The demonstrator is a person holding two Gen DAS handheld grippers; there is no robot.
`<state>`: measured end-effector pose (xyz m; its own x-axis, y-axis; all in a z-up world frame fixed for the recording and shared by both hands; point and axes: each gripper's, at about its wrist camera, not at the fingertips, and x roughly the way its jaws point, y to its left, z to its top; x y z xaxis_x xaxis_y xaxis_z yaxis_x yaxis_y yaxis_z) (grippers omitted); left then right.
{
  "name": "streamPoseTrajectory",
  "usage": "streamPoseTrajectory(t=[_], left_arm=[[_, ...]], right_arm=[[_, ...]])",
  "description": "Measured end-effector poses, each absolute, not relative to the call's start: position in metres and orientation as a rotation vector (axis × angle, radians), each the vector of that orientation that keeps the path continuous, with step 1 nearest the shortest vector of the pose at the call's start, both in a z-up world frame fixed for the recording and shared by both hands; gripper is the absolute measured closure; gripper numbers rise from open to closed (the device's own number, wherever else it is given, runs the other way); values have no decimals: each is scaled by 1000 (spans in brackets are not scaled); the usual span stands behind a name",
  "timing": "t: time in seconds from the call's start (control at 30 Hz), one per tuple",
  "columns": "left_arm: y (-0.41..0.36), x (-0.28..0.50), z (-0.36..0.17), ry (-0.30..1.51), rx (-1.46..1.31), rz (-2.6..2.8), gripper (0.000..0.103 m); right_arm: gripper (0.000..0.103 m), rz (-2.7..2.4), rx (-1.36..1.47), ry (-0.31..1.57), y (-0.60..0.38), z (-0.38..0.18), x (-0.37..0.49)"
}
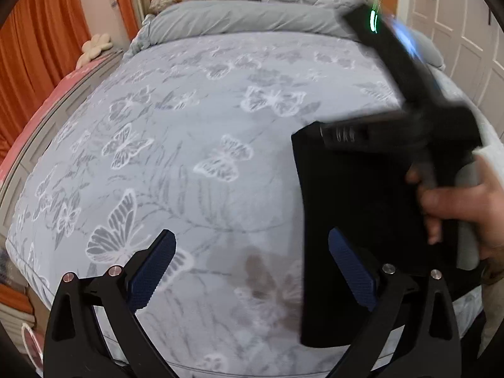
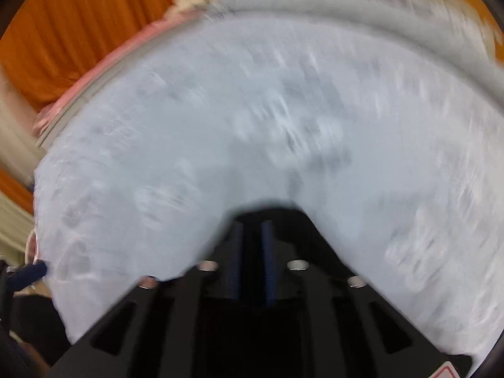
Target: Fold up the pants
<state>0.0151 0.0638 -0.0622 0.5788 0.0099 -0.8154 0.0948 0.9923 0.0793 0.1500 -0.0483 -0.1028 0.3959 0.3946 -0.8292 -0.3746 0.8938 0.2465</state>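
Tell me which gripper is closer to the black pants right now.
Right. The right gripper is shut on the black pants, which hang from it over the bed. The left gripper is open beside them, one finger just in front of the cloth.

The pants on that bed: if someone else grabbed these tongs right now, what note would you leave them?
Left tongs: open, empty, over the butterfly bedspread.
Right tongs: closed or nearly so, in blurred motion; nothing visibly gripped between them.
Black pants: a compact dark bundle near the bed's right edge, by the right tongs; whether it rests flat is unclear.
Done: the pants look largely folded.
Left: probably check the bundle lies neat and flat on the bed.
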Motion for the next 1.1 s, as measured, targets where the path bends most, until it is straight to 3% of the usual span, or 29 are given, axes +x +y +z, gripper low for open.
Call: streamPoseTrajectory(t=[0.03,0.07,0.13,0.2,0.23,0.47,0.8,0.87,1.1], left_arm=[[65,16,-64,969,104,-65,7],[66,17,-65,980,89,-80,7],[67,16,-63,987,53,-121,7],[66,11,-58,959,58,-123,7],[64,8,-56,947,66,-128,7],[37,-9,-54,904,113,-177,7],[-7,-14,-63,895,151,-229,7],[-5,-14,-61,887,153,-225,7],[4,-20,-53,878,95,-364,7]], right_arm=[[69,482,106,1052,-61,-99,150],[53,459,158,1048,-74,-88,149],[52,402,186,956,-111,-45,128],[30,311,167,880,-156,-13,95],[27,262,166,857,-177,-6,77],[27,226,435,978,-291,-57,-29],[28,309,495,1096,-268,-105,-44],[37,342,523,1048,-272,-93,-48],[34,346,532,1146,-262,-112,-45]])
